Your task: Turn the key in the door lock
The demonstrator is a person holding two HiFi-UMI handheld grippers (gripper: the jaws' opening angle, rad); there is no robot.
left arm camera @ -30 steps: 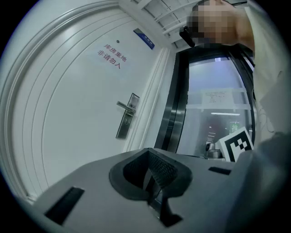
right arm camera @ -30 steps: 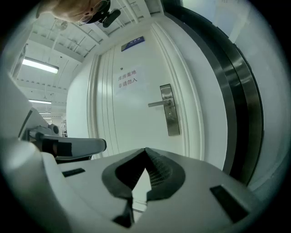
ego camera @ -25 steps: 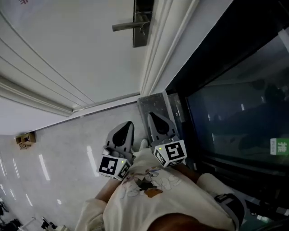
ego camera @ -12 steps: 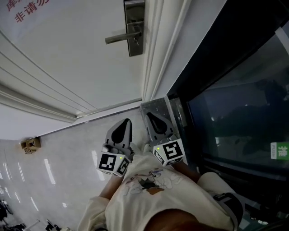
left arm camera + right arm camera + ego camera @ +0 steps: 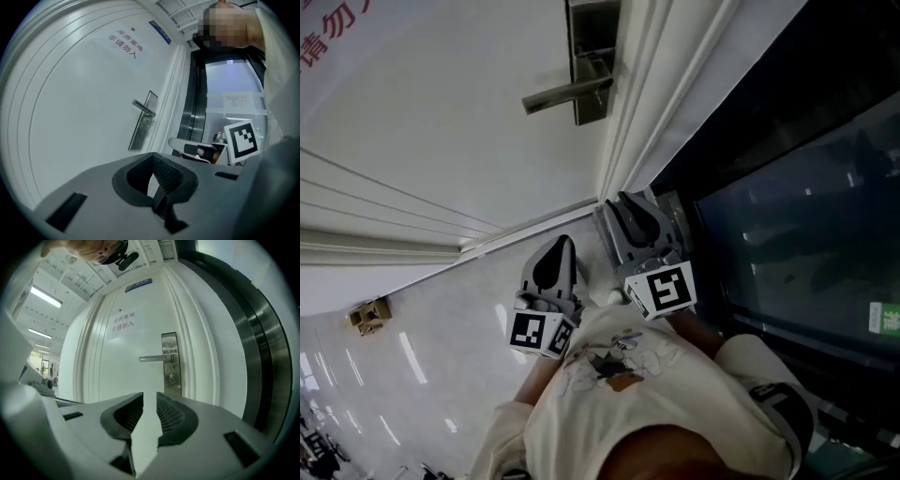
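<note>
The white door (image 5: 441,141) carries a steel lock plate (image 5: 591,66) with a lever handle (image 5: 567,94). In the right gripper view the lock plate (image 5: 171,364) stands straight ahead, with the handle (image 5: 157,358) pointing left and a small round keyhole part (image 5: 172,378) below it; whether a key sits in it is too small to tell. My right gripper (image 5: 150,401) is some way short of the door. Its jaws are opening with nothing between them. My left gripper (image 5: 154,159) is shut and empty, beside the right gripper (image 5: 637,220) and a little behind it.
A dark glass panel in a metal frame (image 5: 797,216) stands right of the door frame. A small cardboard box (image 5: 367,314) lies on the glossy floor at the left. A red-lettered notice (image 5: 123,320) is stuck on the door.
Both grippers have moved toward the door. The right one has come up and further ahead, and its jaws have parted from shut.
</note>
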